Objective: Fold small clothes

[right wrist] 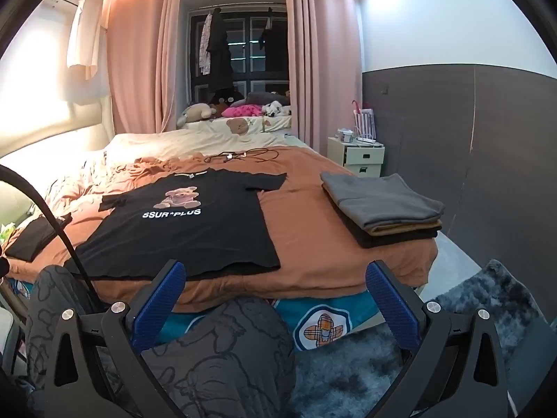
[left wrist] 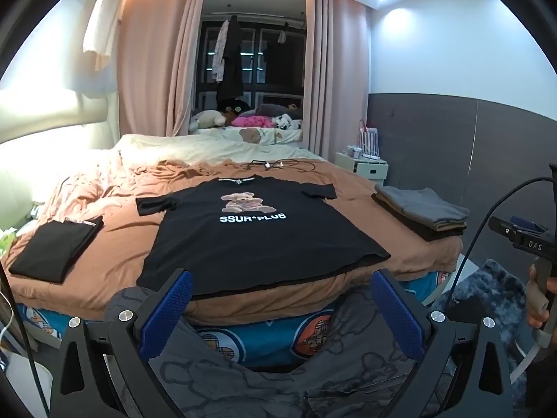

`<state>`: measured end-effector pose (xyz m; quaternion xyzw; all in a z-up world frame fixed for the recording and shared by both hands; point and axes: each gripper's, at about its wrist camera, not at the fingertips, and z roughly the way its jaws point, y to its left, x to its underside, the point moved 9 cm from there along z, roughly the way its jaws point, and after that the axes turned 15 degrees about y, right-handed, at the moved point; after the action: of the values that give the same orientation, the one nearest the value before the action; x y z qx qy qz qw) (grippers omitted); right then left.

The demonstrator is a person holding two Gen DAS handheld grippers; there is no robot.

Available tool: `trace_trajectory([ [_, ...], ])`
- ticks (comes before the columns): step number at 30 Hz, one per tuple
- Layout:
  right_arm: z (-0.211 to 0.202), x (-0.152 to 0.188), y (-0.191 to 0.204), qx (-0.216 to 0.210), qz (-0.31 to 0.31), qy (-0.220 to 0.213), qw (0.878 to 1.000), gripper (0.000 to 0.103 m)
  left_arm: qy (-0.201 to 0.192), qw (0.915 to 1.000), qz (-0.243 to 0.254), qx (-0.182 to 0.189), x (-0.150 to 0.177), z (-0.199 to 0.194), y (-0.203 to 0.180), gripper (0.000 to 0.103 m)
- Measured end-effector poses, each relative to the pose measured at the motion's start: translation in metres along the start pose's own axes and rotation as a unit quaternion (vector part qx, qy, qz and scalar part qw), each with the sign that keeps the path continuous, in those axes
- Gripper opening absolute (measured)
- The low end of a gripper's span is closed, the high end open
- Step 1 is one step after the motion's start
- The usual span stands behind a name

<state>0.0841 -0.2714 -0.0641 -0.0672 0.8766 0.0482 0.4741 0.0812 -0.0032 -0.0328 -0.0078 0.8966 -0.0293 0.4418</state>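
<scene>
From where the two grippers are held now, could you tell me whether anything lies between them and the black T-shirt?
Nothing visible does. The black T-shirt lies flat on the bed's brown blanket, its hem beyond the open left gripper and right gripper.

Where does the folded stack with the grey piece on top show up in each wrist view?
Left wrist: the folded stack lies at the right, on the bed's near right corner, right of the black bear T-shirt.
Right wrist: the folded stack lies right of centre, on that same corner.
Shared landmark: the white nightstand stands just beyond the stack in both views.
</scene>
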Motion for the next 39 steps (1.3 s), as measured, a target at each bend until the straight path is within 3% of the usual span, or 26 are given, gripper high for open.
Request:
trace_trajectory([
  [39,0.006,0.003,0.003,-0.006,-0.01,0.008,1.0,0.103,0.001,1.0,-0.005,-0.003,0.011,-0.006,-0.003,0.103],
])
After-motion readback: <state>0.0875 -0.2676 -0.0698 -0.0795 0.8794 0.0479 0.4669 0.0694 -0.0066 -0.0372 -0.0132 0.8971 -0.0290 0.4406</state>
